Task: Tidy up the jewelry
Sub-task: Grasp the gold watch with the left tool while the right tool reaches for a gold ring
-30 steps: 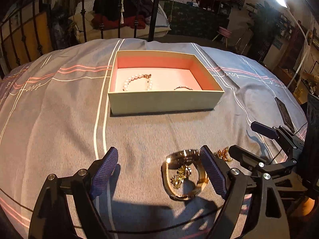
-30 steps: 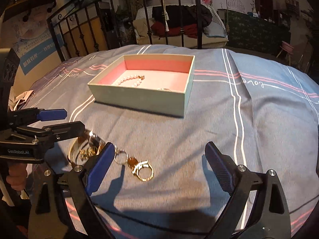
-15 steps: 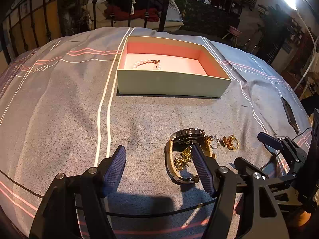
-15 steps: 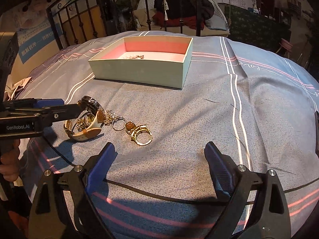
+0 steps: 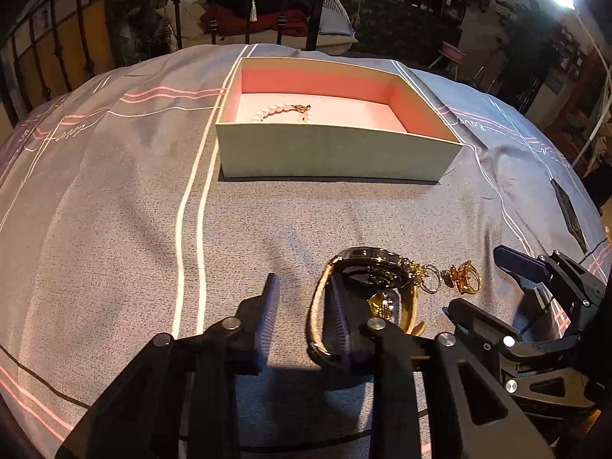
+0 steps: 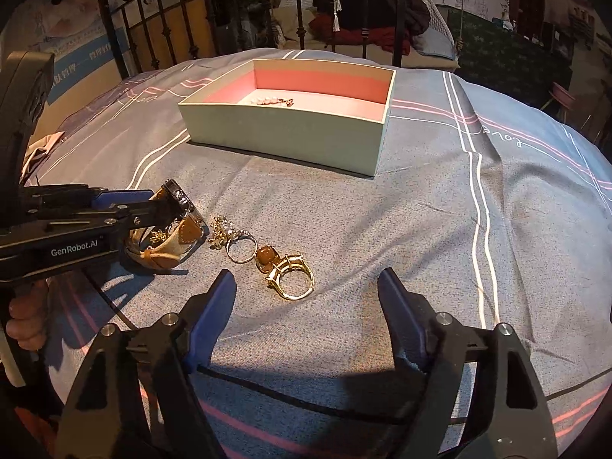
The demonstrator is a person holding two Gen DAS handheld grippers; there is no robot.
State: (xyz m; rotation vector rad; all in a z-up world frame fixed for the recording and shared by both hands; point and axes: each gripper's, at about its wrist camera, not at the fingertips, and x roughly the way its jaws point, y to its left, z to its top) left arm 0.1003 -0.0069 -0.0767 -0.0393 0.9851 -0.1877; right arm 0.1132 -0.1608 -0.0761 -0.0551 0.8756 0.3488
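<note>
Pearl bracelet (image 5: 285, 110) already in box (image 5: 336, 153); left gripper (image 5: 302, 313) fingers clenching watch (image 5: 367, 287) on bed at box's 6 o'clock, right gripper (image 6: 306, 306) released, rings (image 6: 290, 273) left.

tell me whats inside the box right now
A pearl bracelet with a gold clasp lies on the pink floor of the box, toward its far left. The near wall hides the front strip of the floor in both views, so anything lying there cannot be seen.
</note>
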